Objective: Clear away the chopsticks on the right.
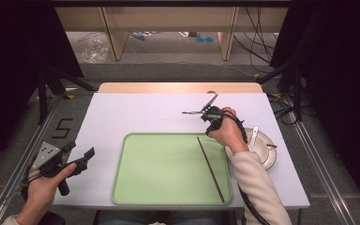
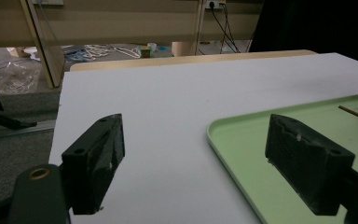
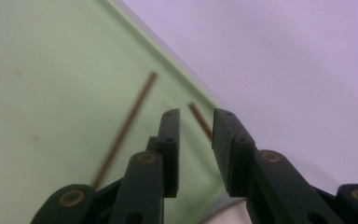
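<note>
The left gripper hovers over the bench's near-left corner, jaws wide and empty. On the green tray, one chopstick lies along its right edge. The right gripper, jaws narrowly parted, has a second chopstick in the gap, unpinched.

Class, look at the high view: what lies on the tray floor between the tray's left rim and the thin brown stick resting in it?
Nothing. In the high view, the green tray is bare from its left rim across to the brown stick, which lies near the right side.
</note>
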Tool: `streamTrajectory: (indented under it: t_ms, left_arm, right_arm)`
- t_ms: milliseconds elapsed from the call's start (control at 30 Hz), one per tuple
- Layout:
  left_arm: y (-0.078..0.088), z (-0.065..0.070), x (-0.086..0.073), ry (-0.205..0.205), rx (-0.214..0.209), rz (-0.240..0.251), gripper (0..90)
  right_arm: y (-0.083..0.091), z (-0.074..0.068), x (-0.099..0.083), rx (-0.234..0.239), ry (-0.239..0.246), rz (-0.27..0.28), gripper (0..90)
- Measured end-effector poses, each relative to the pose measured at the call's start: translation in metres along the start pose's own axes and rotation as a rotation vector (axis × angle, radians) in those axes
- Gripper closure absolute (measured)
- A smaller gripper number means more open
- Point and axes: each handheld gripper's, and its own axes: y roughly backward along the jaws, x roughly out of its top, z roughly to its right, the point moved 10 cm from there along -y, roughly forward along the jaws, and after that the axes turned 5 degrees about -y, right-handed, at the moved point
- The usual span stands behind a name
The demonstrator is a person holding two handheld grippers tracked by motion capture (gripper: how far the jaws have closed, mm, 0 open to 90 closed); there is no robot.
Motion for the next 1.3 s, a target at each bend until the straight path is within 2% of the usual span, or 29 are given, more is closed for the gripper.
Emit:
streamTrajectory:
  t_ms: [67,133,167,200,500,567,633,733,900,967,1067,1100,1200,1233,1267,1300]
  left_arm:
    - [0.000,0.000,0.000,0.000,0.000,0.000,19.8]
    - [0.000,0.000,0.000,0.000,0.000,-0.001,19.8]
    - [0.000,0.000,0.000,0.000,0.000,-0.001,19.7]
    - [0.000,0.000,0.000,-0.003,0.000,-0.003,19.8]
    - [0.000,0.000,0.000,-0.004,0.000,-0.002,19.8]
    - [0.000,0.000,0.000,-0.005,0.000,-0.002,19.8]
    - [0.000,0.000,0.000,-0.005,0.001,-0.003,19.8]
    - [0.000,0.000,0.000,-0.005,0.000,-0.002,19.8]
    - [0.000,0.000,0.000,-0.006,0.000,-0.003,19.8]
    - [0.000,0.000,0.000,-0.005,0.001,-0.003,19.8]
    - [0.000,0.000,0.000,-0.005,0.001,-0.002,19.8]
    - [0.000,0.000,0.000,-0.005,0.001,-0.002,19.8]
    - [0.000,0.000,0.000,-0.003,0.002,-0.003,19.8]
    - [0.000,0.000,0.000,-0.003,0.002,-0.003,19.8]
    - [0.000,0.000,0.000,-0.001,0.003,-0.003,19.8]
    - [0.000,0.000,0.000,-0.001,0.003,-0.003,19.9]
  right_arm:
    - [-0.002,0.008,-0.004,-0.024,0.072,-0.010,73.1]
    - [-0.006,0.013,-0.007,-0.036,0.106,-0.026,71.7]
    - [-0.006,0.013,-0.007,-0.036,0.106,-0.026,71.7]
    - [-0.010,0.017,-0.010,-0.044,0.135,-0.047,70.2]
    - [-0.024,0.019,-0.017,-0.056,0.195,-0.096,70.2]
    - [-0.029,0.016,-0.017,-0.034,0.204,-0.086,72.7]
    - [-0.031,0.017,-0.016,-0.040,0.220,-0.086,73.3]
    - [-0.035,0.016,-0.017,-0.043,0.244,-0.093,79.3]
    - [-0.032,0.019,-0.014,-0.066,0.302,-0.078,81.5]
    - [-0.032,0.019,-0.013,-0.082,0.305,-0.066,82.1]
    - [-0.024,0.024,-0.005,-0.146,0.338,-0.011,84.7]
    - [-0.021,0.030,-0.002,-0.188,0.359,0.001,85.3]
    - [-0.010,0.034,0.005,-0.227,0.359,0.056,87.6]
    - [-0.010,0.034,0.005,-0.227,0.359,0.056,87.6]
    - [-0.003,0.036,0.011,-0.246,0.344,0.107,87.7]
    - [-0.003,0.036,0.011,-0.246,0.344,0.107,87.7]
